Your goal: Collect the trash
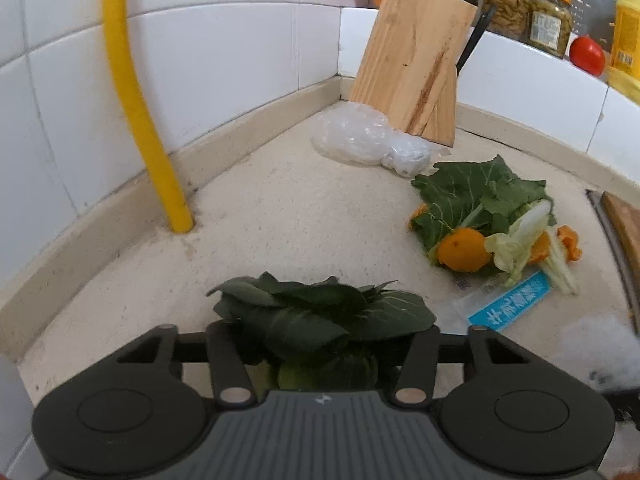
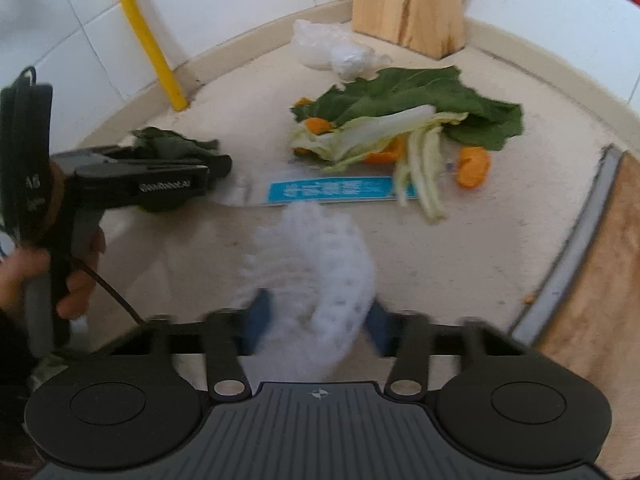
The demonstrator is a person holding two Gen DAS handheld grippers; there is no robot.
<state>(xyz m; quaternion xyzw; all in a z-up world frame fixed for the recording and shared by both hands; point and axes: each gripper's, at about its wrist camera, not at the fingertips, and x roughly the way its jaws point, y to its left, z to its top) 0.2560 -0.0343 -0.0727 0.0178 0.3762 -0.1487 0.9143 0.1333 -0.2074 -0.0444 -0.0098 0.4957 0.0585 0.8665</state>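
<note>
The left gripper (image 1: 320,340) is pointing down at the counter (image 1: 280,208) and its jaws are partly shut, squeezing a bunch of dark leaves (image 1: 320,316) between them. In the right wrist view the same gripper is sticking in from the left side, with a hand (image 2: 24,276) holding its handle. The right gripper (image 2: 316,324) is partly shut too, and it is pinching a white foam net (image 2: 320,264) that is sticking up between its blue pads (image 2: 256,320); the net is looking blurry. More trash is lying on the counter farther back: a pile of scraps (image 2: 400,128) with green leaves, pale stalks and orange peels, and a blue wrapper (image 2: 332,190) just in front of the pile, partly under the stalks. A crumpled clear bag (image 1: 368,140) is sitting near the corner, touching the foot of the knife block (image 1: 416,64). A yellow pipe (image 1: 132,92) is running down the tiled wall to the counter. A cutting board (image 2: 592,272) is lying at the right edge.
</note>
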